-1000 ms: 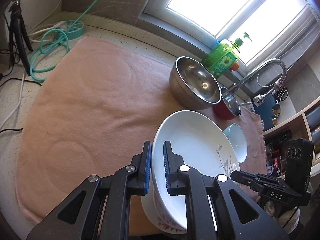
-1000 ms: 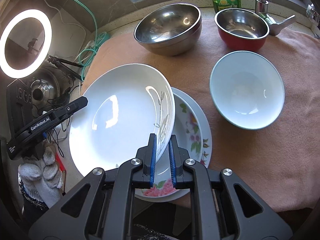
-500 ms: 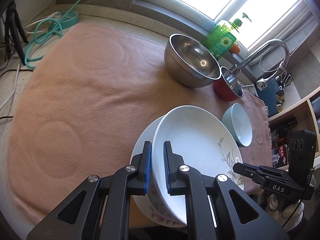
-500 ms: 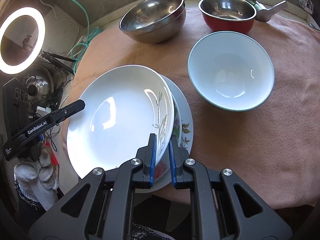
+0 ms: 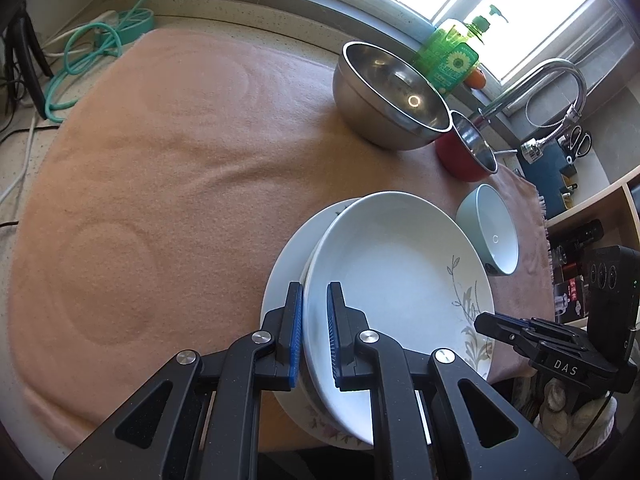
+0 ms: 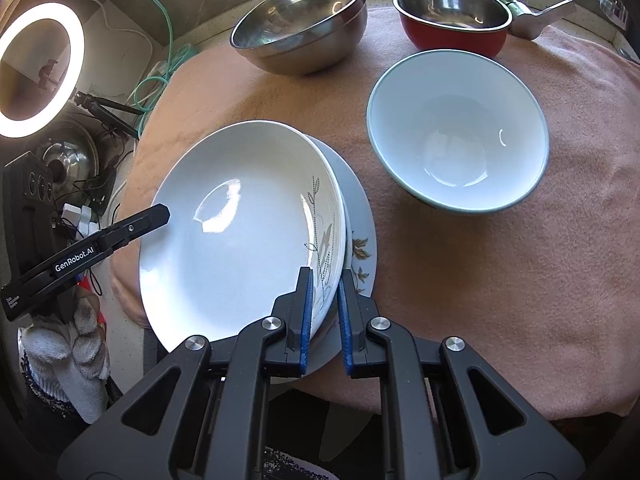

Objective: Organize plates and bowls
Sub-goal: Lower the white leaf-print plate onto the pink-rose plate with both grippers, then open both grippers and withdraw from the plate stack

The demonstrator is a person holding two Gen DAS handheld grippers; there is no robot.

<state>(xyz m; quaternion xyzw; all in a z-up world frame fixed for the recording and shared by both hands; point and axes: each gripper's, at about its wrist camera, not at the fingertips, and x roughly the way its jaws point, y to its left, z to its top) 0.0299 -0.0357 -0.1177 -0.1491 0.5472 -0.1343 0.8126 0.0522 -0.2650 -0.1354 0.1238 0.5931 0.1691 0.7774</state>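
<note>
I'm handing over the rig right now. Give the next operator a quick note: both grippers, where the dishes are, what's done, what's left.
Left gripper: shut on the near-left rim of the white plate.
Right gripper: shut on that plate's opposite rim.
The plate sits tilted over the floral plate on the pink cloth; whether it rests on it is unclear.
Apart on the cloth: pale blue bowl, steel bowl, red bowl.
Done: plates brought together.
Left: seat the plate, release, probably nest the bowls.

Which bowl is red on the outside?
The smaller metal bowl beside the tap; the big steel bowl is all silver, the third bowl pale blue.
</note>
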